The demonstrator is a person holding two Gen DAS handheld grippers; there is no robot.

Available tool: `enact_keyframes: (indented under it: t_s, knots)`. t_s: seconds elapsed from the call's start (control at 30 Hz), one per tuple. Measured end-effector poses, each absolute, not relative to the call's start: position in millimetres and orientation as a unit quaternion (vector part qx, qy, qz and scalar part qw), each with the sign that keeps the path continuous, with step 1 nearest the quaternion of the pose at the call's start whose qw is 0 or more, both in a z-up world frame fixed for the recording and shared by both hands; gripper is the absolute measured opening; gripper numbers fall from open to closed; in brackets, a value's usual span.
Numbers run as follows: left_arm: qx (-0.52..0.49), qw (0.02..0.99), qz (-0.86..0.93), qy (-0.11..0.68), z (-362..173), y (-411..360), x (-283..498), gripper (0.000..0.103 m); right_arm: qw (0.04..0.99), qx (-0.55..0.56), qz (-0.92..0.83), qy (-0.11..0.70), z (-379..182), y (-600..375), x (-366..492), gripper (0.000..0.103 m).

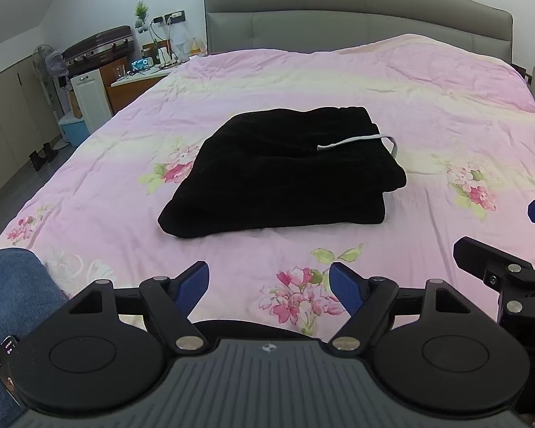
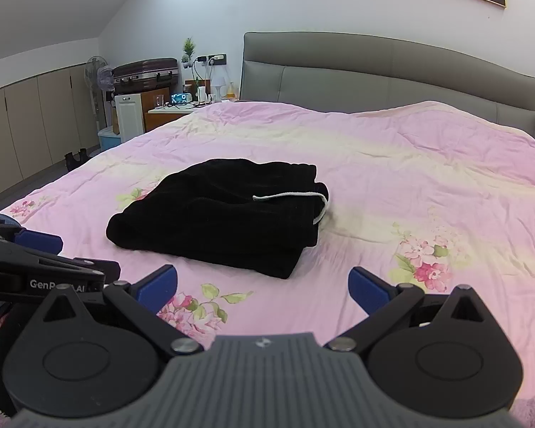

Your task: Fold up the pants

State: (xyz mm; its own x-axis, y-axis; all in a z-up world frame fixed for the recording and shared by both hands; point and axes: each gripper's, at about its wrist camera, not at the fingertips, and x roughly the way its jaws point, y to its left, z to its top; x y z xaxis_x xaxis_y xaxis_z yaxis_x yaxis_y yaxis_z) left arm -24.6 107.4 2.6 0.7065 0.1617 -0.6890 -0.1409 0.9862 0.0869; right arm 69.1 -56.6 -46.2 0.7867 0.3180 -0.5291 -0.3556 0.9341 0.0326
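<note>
My left gripper (image 1: 269,289) & right gripper (image 2: 262,289) both gape wide, holding nothing, low over the pink floral quilt (image 1: 428,114). Ahead, well apart from both, the black soft-knit pants (image 1: 285,174) lie folded w/ white drawstring (image 1: 356,141) on top. Prob. soft, limp, light; I'd pinch the stacked edge nearest me.

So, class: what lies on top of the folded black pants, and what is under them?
On the black pants lies a pale drawstring, looping over the right edge. Beneath them is the pink floral bedspread; the patch they cover is hidden.
</note>
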Motion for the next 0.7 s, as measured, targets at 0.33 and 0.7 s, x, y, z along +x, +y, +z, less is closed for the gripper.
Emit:
enact_keyframes:
  t_s: [0.33, 0.7]
  knots:
    - [0.011, 0.925, 0.081, 0.372, 4.1, 106.5, -26.4, 0.088, 0.944, -0.033, 0.175, 0.278, -45.3, -57.1, 69.9, 0.098]
    - [0.011, 0.927, 0.074, 0.368, 9.4, 103.3, -27.7, 0.088, 0.944, -0.033, 0.169, 0.282, -42.4, -56.6, 70.8, 0.098]
